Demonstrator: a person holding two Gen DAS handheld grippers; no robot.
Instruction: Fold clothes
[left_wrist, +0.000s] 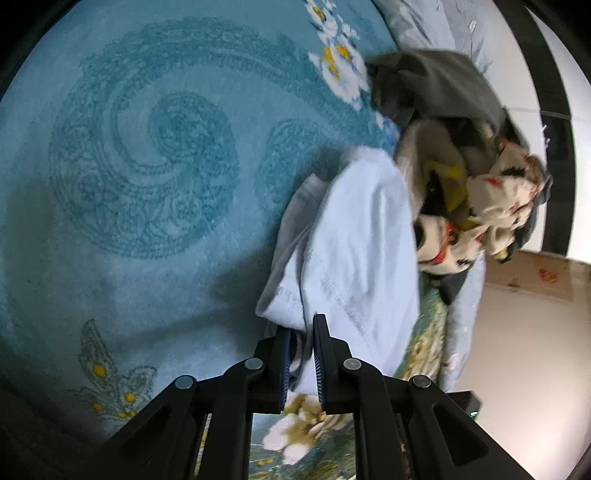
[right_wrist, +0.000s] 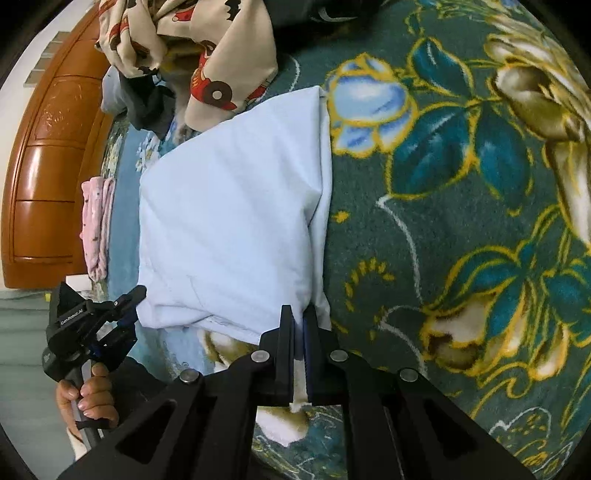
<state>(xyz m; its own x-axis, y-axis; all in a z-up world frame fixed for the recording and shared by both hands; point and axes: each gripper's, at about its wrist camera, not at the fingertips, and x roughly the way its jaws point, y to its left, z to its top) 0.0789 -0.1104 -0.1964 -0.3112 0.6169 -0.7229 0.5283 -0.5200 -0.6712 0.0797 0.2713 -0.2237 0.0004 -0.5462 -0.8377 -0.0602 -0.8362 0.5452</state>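
Right wrist: both grippers (right_wrist: 298, 314) (left_wrist: 301, 325) clamp pale-blue garment (right_wrist: 229, 206); clothes pile (right_wrist: 192, 48) touching, pink cloth (right_wrist: 96, 225) beside

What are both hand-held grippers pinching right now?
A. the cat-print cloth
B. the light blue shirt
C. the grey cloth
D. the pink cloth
B: the left hand-held gripper and the right hand-held gripper each have their fingers closed on an edge of the light blue cotton shirt lying on the flowered blanket.

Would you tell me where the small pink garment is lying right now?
In the right wrist view, the pink garment lies at far left, between the light blue garment and the wooden furniture.
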